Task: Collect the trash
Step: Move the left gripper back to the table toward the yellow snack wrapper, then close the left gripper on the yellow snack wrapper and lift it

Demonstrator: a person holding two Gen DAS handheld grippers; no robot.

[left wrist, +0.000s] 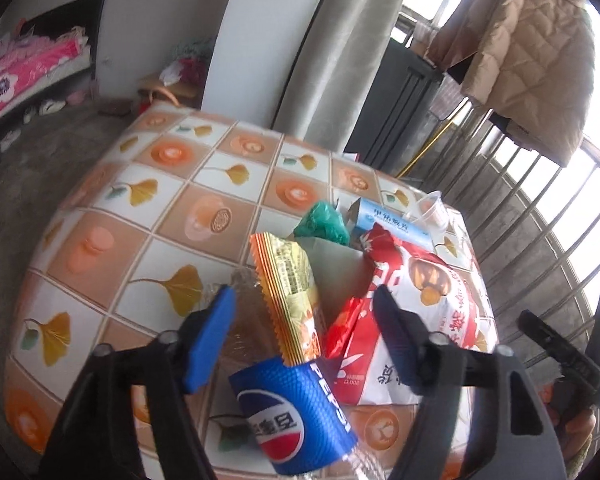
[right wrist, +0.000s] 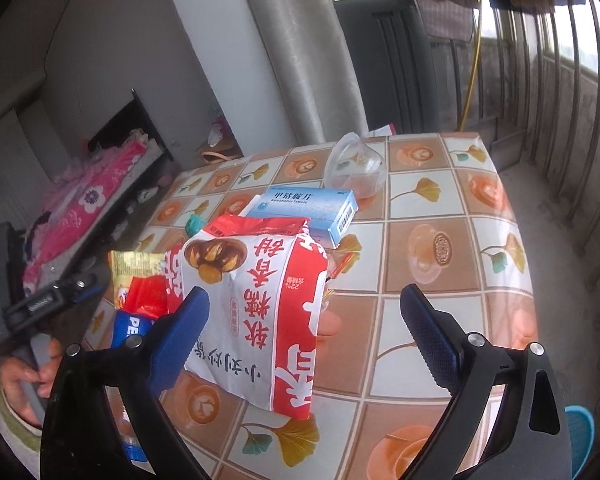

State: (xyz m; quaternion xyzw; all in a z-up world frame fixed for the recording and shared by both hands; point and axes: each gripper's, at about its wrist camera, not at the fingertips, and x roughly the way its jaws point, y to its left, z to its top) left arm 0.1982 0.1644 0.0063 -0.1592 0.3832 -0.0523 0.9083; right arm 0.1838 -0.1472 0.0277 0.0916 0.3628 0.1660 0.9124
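Several pieces of trash lie bunched on the table, which wears a cloth of orange and white squares with ginkgo leaves. The left gripper hangs over the heap with its jaws wide, nothing between them but air; a gold snack wrapper stands up in the gap and a Pepsi bottle lies just below, its clear body mostly cut off by the lower edge and partly hidden behind the wrapper. Its cap end cannot be made out. A small red wrapper is wedged between the gold one and the big red-and-white chestnut bag, so only a strip of it shows. Behind them sit a crumpled green bag, a blue medicine box half covered by the chestnut bag, and a clear plastic cup on its side.

The right gripper is also spread wide and holds nothing; the chestnut bag rises between its fingers, touching neither as far as can be told. From this side the bag hides most of the pile: only corners of the gold wrapper, the red wrapper and the bottle label peek out at its left. The person's left hand grips a handle at the left edge, blurred and partly out of frame.
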